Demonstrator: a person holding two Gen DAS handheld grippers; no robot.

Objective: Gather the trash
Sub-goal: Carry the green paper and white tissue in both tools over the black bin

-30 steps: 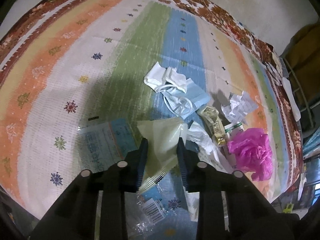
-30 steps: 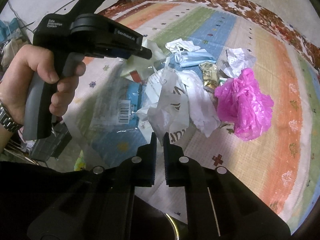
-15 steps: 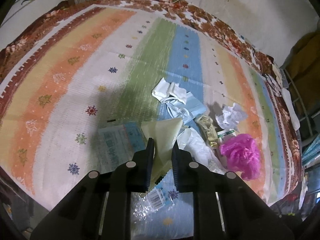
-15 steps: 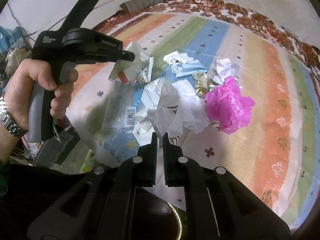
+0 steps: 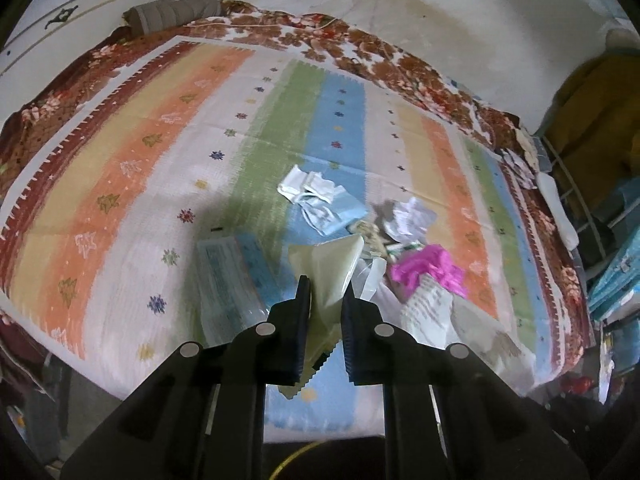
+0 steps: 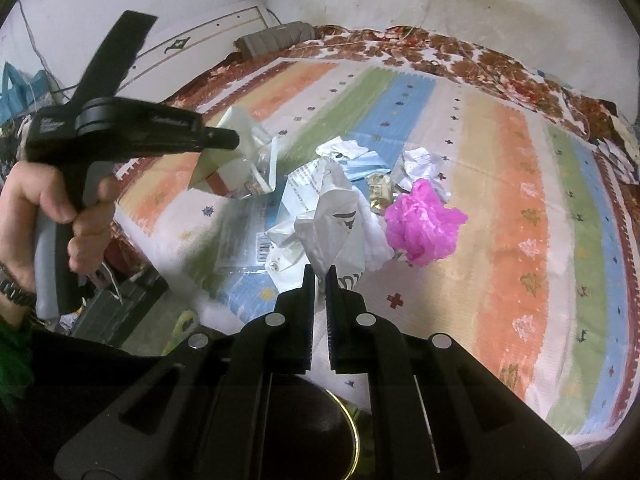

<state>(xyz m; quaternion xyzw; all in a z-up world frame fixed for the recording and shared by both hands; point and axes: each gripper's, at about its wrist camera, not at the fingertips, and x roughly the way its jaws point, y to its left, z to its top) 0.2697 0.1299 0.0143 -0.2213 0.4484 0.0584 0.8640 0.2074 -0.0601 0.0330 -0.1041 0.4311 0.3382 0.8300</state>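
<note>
My left gripper (image 5: 326,298) is shut on a pale green plastic wrapper (image 5: 328,268) and holds it above the striped bedspread (image 5: 132,184); the wrapper (image 6: 236,148) hangs from it in the right wrist view. My right gripper (image 6: 319,280) is shut on a crumpled white plastic bag (image 6: 332,224), lifted off the bed. On the bed lie a magenta plastic bag (image 6: 422,226), a blue face mask with white tissue (image 5: 324,204), crumpled white paper (image 5: 408,220), a gold wrapper (image 6: 380,192) and a clear blue-printed packet (image 5: 232,272).
The bed's near edge (image 5: 120,376) drops to the floor. A grey rolled bolster (image 5: 176,10) lies at the far corner by the wall. Shelves with cloth (image 5: 612,264) stand at the right. A dark round bin with a gold rim (image 6: 320,436) sits below my right gripper.
Both grippers have risen and pulled back from the bed. The left one closed on the green wrapper and lifted it; the right one lifted the white bag higher.
</note>
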